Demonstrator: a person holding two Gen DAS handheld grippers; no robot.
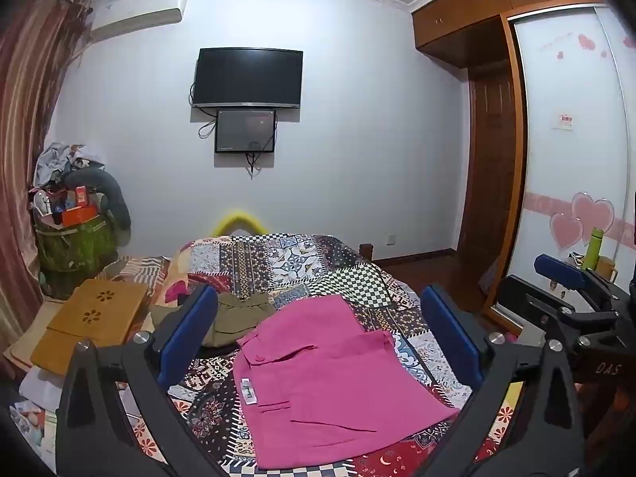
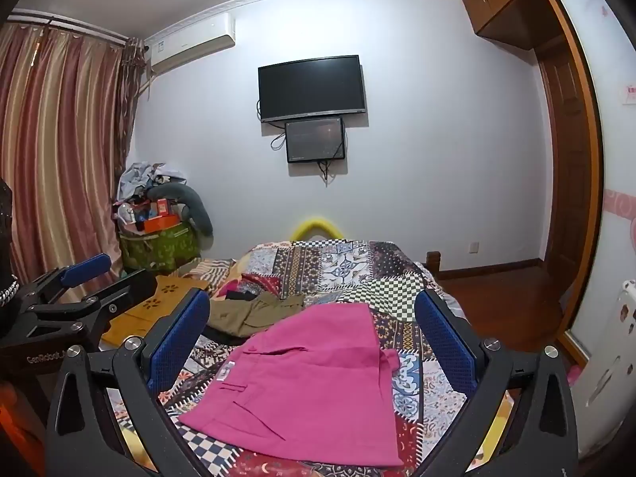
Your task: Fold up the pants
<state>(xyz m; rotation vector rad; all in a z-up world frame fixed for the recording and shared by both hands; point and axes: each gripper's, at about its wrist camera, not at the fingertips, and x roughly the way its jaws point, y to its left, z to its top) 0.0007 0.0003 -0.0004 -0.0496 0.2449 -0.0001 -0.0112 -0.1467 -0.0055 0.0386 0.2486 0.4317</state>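
Faintly, "DAS" on right claw (image 1: 556, 274)

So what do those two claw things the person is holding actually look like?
Both match: the left claw and right claw have black angular frames with triangular cut-outs and silver bolt heads, and two flat fingers faced with textured blue pads. White lettering marks the bodies. No cables or sleeves show.

I'm seeing the olive garment (image 1: 238, 320) partly hiding behind my left gripper's finger (image 1: 187, 334), pink pants (image 2: 314, 381) label print staying too small to read
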